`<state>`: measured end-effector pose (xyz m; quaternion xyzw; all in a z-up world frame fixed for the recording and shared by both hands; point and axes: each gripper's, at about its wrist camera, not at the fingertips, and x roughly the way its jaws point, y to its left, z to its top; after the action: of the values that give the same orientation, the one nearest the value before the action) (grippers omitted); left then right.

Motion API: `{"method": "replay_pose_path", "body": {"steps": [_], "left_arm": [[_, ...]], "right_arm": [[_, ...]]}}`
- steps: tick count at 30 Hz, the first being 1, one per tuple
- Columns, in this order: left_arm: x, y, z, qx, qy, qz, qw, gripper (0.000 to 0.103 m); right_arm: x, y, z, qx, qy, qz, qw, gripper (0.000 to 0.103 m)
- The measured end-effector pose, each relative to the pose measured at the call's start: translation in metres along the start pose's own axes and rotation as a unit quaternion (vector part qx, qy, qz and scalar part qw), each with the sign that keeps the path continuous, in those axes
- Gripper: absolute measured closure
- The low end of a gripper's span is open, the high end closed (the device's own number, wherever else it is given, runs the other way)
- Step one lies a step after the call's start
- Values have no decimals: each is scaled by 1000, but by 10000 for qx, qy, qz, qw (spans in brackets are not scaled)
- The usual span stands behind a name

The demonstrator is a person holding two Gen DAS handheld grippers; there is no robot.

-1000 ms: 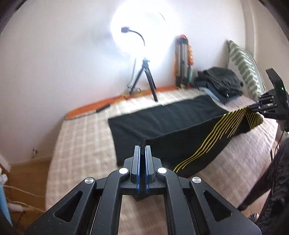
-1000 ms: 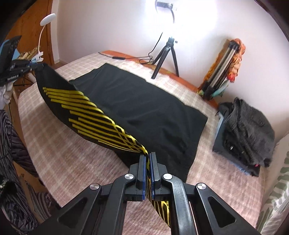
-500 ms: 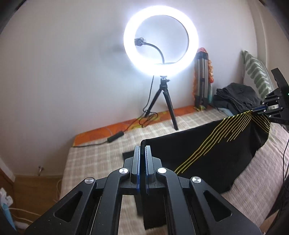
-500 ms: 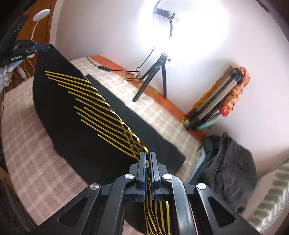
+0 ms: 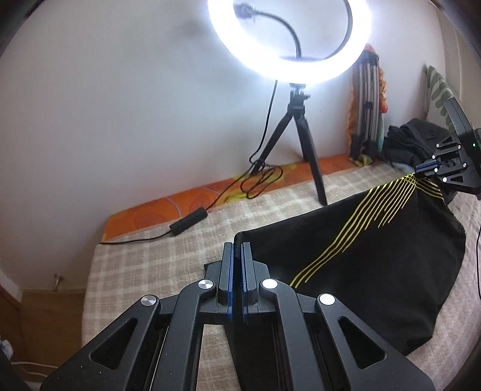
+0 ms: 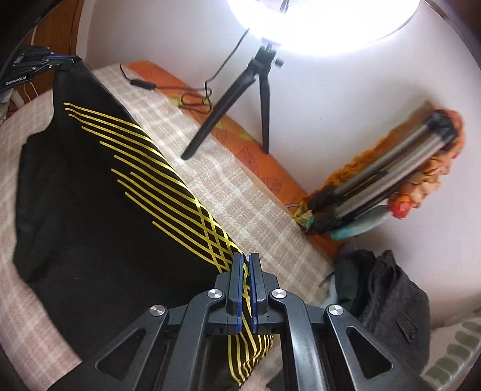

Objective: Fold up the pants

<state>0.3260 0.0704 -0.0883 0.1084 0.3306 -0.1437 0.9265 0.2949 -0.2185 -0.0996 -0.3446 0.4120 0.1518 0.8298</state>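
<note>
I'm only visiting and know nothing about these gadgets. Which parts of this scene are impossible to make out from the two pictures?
- Left wrist view: the pants hang as a curtain, hiding the bed behind them.
- Right wrist view: glare washes out the ring light, and the frame's top edge cuts it off.
- Right wrist view: the folded tripod by the wall is motion-blurred.
- Right wrist view: the pants' lower hem is hidden behind the right gripper.
- Neither view shows the person.

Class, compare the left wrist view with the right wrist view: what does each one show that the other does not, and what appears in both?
Only the left wrist view shows the wood floor beside the bed. Only the right wrist view shows the crossed yellow stripes near the right gripper. Both show the black pants held up by the left gripper and the right one, the ring light, its tripod and the dark clothes pile.
</note>
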Motion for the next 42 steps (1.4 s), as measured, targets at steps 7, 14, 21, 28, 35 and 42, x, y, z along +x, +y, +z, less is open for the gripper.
{"method": "replay_pose_path", "body": {"steps": [7, 14, 21, 28, 35, 42], "left_arm": [[30, 4, -6, 21, 293, 11, 9996, 100], [57, 13, -10, -176, 573, 133, 9981, 100], [69, 16, -11, -243, 617, 105, 9977, 100], [71, 22, -6, -508, 660, 144, 9964, 88], [34, 18, -8, -315, 539, 177, 9979, 79], [20, 16, -35, -474, 876, -95, 9950, 76]], "right_arm": [[40, 1, 5, -57, 138, 92, 9998, 102], [59, -14, 4, 520, 144, 7, 9985, 69], [7, -63, -57, 2501, -196, 512, 9667, 50], [8, -49, -115, 3171, 200, 663, 9459, 47], [43, -51, -114, 3311, 438, 675, 9402, 41], [35, -34, -93, 2750, 248, 335, 9606, 92]]}}
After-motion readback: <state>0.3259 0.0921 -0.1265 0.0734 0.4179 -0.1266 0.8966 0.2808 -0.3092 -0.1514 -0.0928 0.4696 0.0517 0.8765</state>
